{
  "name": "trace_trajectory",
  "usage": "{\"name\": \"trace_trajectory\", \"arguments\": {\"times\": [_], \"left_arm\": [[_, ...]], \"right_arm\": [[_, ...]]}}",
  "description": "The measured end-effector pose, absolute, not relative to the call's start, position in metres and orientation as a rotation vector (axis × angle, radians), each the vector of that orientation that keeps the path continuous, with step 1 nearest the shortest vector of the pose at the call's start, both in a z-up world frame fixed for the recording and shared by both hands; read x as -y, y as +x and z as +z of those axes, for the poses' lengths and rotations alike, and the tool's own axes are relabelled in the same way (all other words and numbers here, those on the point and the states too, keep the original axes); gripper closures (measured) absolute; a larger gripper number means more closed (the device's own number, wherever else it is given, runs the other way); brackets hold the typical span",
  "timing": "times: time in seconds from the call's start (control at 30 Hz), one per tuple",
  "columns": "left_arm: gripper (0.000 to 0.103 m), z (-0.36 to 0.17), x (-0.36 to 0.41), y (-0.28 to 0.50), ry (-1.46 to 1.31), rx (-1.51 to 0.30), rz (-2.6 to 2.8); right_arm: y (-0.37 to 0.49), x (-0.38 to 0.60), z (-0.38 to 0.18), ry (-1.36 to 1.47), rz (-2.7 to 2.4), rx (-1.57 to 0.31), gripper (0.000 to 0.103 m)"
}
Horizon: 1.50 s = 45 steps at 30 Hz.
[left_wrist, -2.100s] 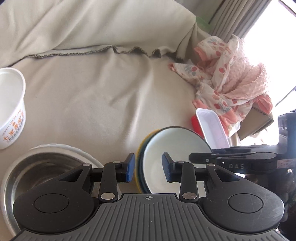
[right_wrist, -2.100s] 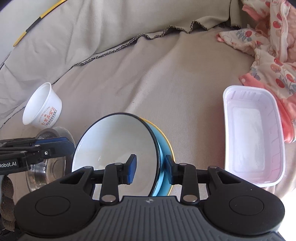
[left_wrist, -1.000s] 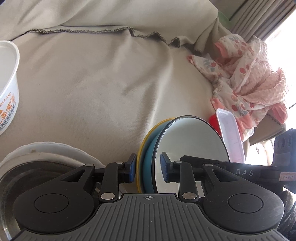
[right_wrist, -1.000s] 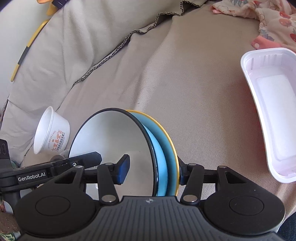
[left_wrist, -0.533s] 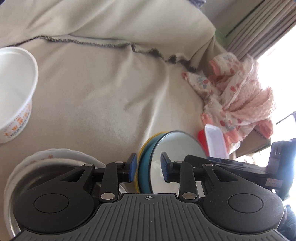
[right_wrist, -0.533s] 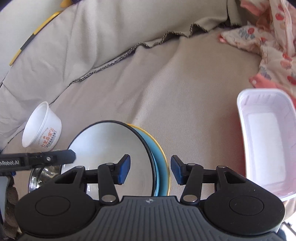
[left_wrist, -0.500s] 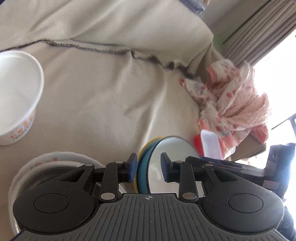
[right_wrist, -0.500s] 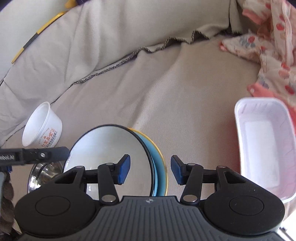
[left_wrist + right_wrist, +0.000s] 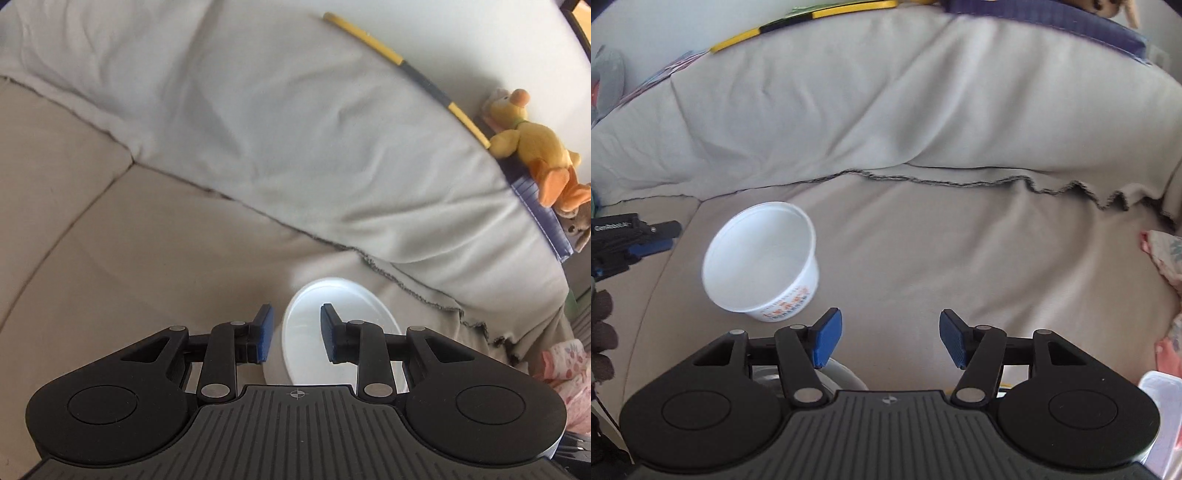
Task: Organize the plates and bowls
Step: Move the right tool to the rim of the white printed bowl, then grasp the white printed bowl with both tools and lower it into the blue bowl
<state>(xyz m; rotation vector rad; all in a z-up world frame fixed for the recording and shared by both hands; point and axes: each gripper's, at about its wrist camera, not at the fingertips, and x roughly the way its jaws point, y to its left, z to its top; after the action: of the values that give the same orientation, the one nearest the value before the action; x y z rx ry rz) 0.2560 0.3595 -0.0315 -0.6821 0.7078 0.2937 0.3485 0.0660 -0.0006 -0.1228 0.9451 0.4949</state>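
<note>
straddling white bowl rim, left gripper part-open, right gripper wide apart, empty

Yellow plush toy on beige sofa backrest; pink patterned cloth at right edge.

White paper bowl with orange print, blue-padded black fingers, beige sofa cover.

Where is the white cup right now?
The white cup sits on the beige couch seat, left in the right wrist view, with the left claw straddling its rim.
</note>
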Motion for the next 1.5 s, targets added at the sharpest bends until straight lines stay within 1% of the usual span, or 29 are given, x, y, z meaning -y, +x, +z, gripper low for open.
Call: {"name": "trace_trajectory", "arguments": {"times": [0.03,0.1,0.3,0.37,0.4,0.53,0.6,0.67,0.7,0.73,0.87,1.1,1.2,1.27,1.37,1.5], "left_arm": [[0.073,-0.038,-0.361,0.260,-0.693,-0.726,0.289],[0.073,-0.049,-0.363,0.268,-0.713,-0.753,0.278],[0.072,-0.081,-0.361,0.289,-0.724,-0.830,0.297],[0.072,-0.091,-0.362,0.296,-0.749,-0.849,0.280],[0.072,-0.096,-0.362,0.300,-0.762,-0.860,0.266],[0.071,-0.109,-0.364,0.308,-0.808,-0.882,0.246],[0.071,-0.112,-0.364,0.310,-0.822,-0.877,0.238],[0.073,-0.114,-0.362,0.311,-0.823,-0.878,0.224],[0.072,-0.114,-0.359,0.311,-0.819,-0.880,0.216],[0.073,-0.112,-0.356,0.311,-0.807,-0.880,0.215],[0.073,-0.083,-0.337,0.305,-0.776,-0.829,0.133],[0.070,-0.014,-0.277,0.281,-0.690,-0.720,-0.063],[0.070,0.004,-0.241,0.269,-0.655,-0.716,-0.184],[0.070,0.009,-0.215,0.264,-0.636,-0.733,-0.248],[0.070,0.005,-0.173,0.260,-0.550,-0.791,-0.344],[0.071,-0.021,-0.135,0.263,-0.509,-0.914,-0.416]], "right_arm": [[0.348,-0.081,-0.001,-0.141,0.506,-0.941,0.035],[0.347,-0.110,-0.002,-0.194,0.520,-0.927,0.030],[0.362,-0.174,-0.014,-0.310,0.565,-0.887,0.029],[0.377,-0.191,-0.027,-0.316,0.523,-0.869,0.029],[0.387,-0.195,-0.036,-0.295,0.501,-0.891,0.029],[0.423,-0.203,-0.078,-0.131,0.493,-1.095,0.037],[0.427,-0.204,-0.092,-0.105,0.481,-1.125,0.041],[0.426,-0.202,-0.099,-0.088,0.484,-1.143,0.054],[0.425,-0.199,-0.101,-0.068,0.500,-1.163,0.067],[0.425,-0.195,-0.101,-0.047,0.501,-1.183,0.067],[0.414,-0.176,-0.075,-0.063,0.497,-1.120,0.068],[0.375,-0.102,0.009,-0.055,0.502,-0.968,0.068],[0.346,-0.061,0.040,-0.074,0.482,-0.897,0.068],[0.326,-0.031,0.053,-0.082,0.458,-0.869,0.068],[0.301,0.009,0.056,-0.097,0.415,-0.856,0.068],[0.289,0.050,0.030,-0.096,0.363,-0.906,0.068]]}}
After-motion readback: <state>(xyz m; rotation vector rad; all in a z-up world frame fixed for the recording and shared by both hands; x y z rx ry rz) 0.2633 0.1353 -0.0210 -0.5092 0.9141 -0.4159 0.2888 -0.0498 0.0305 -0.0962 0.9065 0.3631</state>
